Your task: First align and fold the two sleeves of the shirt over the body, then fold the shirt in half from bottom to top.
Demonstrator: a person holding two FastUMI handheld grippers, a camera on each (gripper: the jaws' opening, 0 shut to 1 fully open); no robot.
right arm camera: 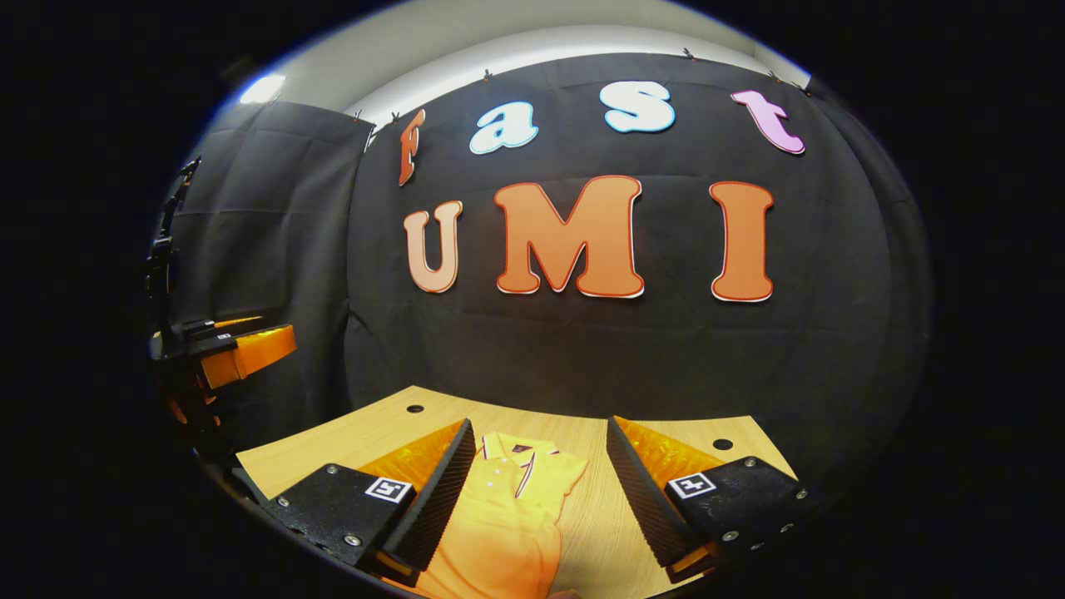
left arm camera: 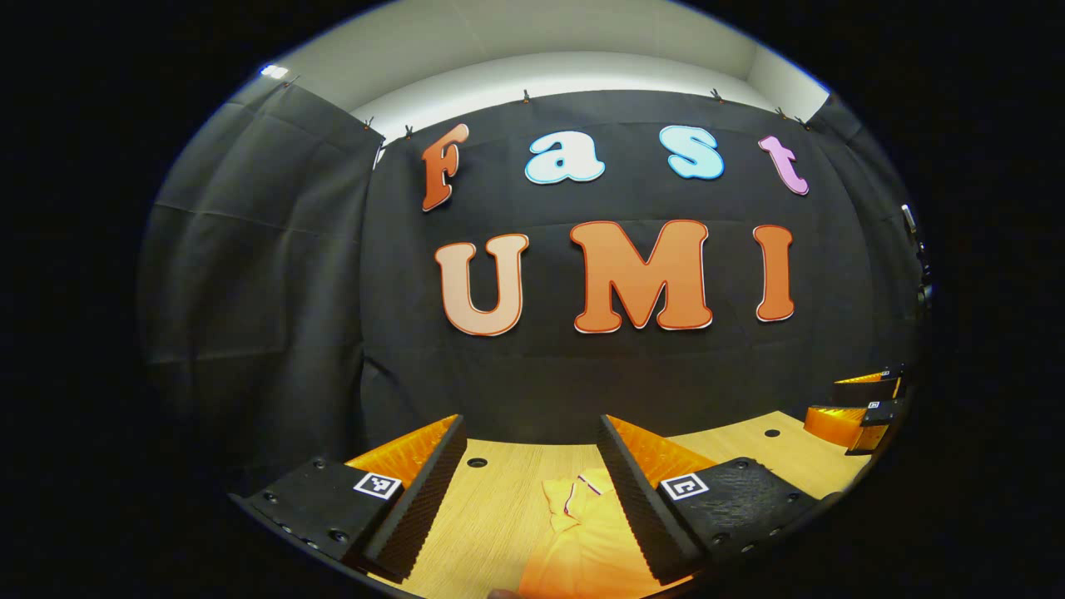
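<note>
Our left gripper [left arm camera: 528, 491] has its fingers spread wide and empty, raised above the bench [left arm camera: 491, 507]. The orange shirt [left arm camera: 582, 532] lies flat between and below them, nearer the right finger, its sleeve edge apparently turned inward, though the low view makes that uncertain. Our right gripper [right arm camera: 537, 491] is likewise released, the shirt's collar [right arm camera: 520, 453] ahead between its fingers. We judge both are held level and back, poised over the garment to pick the next grasp.
</note>
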